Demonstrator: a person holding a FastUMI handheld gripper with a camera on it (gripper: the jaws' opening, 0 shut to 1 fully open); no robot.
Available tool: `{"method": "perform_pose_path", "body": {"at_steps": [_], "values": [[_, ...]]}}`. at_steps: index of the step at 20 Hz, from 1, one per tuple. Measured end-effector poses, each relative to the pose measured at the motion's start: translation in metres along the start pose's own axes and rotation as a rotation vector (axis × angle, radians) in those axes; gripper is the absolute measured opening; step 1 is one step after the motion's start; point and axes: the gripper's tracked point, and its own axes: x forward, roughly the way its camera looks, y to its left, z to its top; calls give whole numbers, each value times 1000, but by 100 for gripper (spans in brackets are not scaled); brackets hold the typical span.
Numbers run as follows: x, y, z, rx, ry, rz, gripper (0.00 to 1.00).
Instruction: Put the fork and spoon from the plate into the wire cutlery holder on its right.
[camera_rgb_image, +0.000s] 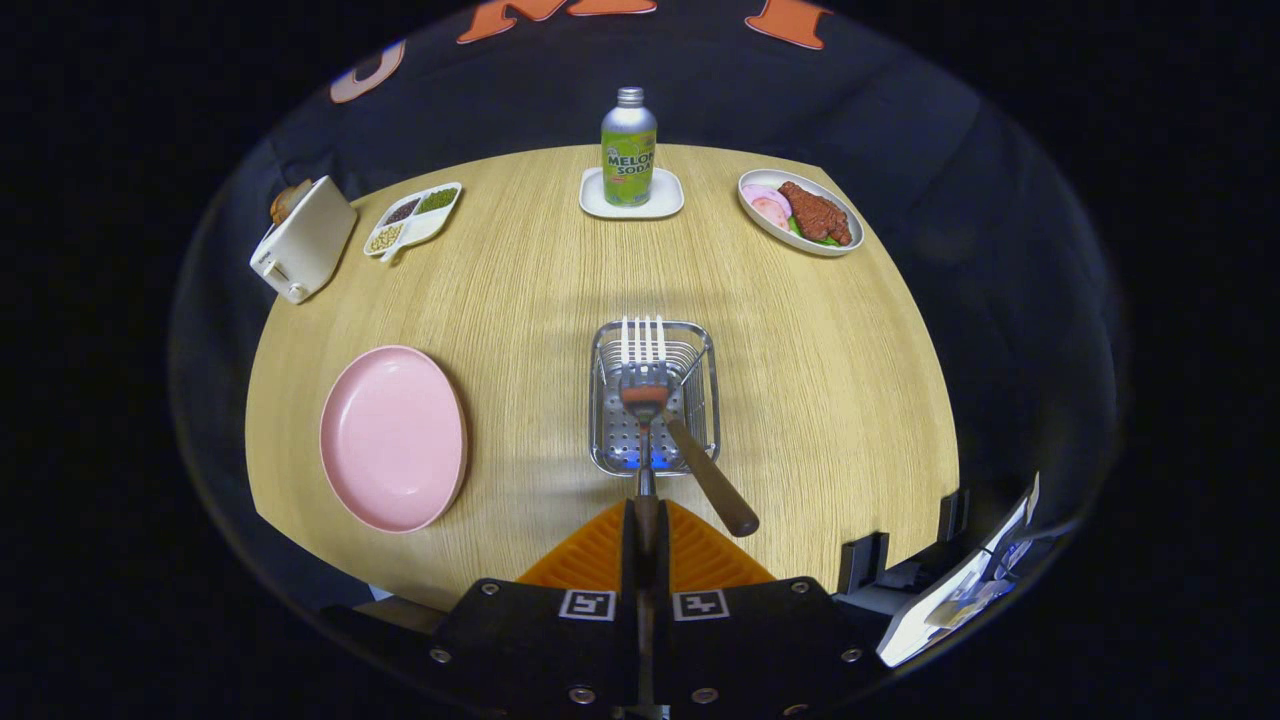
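My gripper is shut on the fork, its orange fingers pressed together around the thin handle. The fork points straight ahead, its tines above the far rim of the wire cutlery holder, which stands just ahead of the fingers. The spoon stands in the holder, and its brown wooden handle leans out over the near right rim towards me. Whether the fork touches the holder I cannot tell. The pink plate lies on the table to the left of the holder.
Across the round wooden table stand a green soda bottle on a white coaster, a plate of meat far right, a divided snack dish and a white toaster far left. White gear sits beside my right finger.
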Motion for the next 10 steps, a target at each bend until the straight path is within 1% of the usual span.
{"method": "perform_pose_path", "body": {"at_steps": [5, 10], "values": [[3, -2, 15, 0, -30, 3, 9], [2, -6, 44, -6, -139, -13, 12]]}}
